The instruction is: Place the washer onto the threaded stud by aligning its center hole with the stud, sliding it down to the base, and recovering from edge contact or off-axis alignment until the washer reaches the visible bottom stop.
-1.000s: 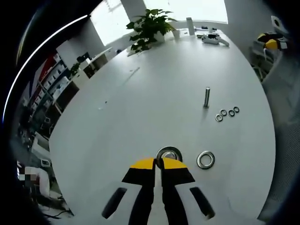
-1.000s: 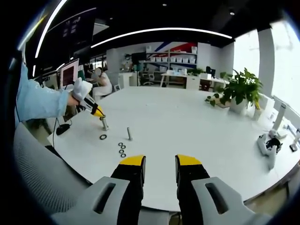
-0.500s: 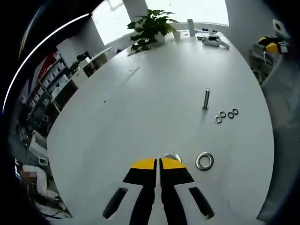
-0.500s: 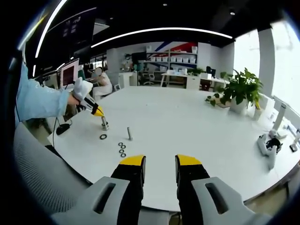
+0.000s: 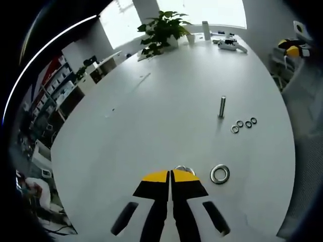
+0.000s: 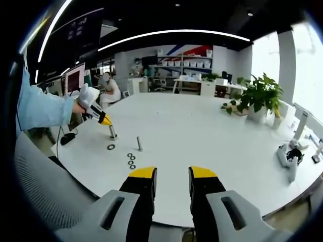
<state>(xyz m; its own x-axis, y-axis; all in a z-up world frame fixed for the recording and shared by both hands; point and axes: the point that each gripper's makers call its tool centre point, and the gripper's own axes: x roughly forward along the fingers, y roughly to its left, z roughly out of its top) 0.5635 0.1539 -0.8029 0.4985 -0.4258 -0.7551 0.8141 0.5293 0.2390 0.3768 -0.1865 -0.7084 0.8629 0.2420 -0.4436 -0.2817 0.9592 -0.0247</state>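
the left gripper (image 5: 170, 174), its yellow tips pressed together, is clenched on a shiny metal washer (image 5: 184, 169) over the smooth white table (image 5: 151, 111); a second flat ring washer (image 5: 220, 174) lies just beside. the right gripper (image 6: 171, 174) stands released.

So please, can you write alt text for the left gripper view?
The left hand-held gripper, jaws shut, pinches a washer at its tips over a white table. A second large washer lies beside it; farther off stand a threaded stud and four small washers.
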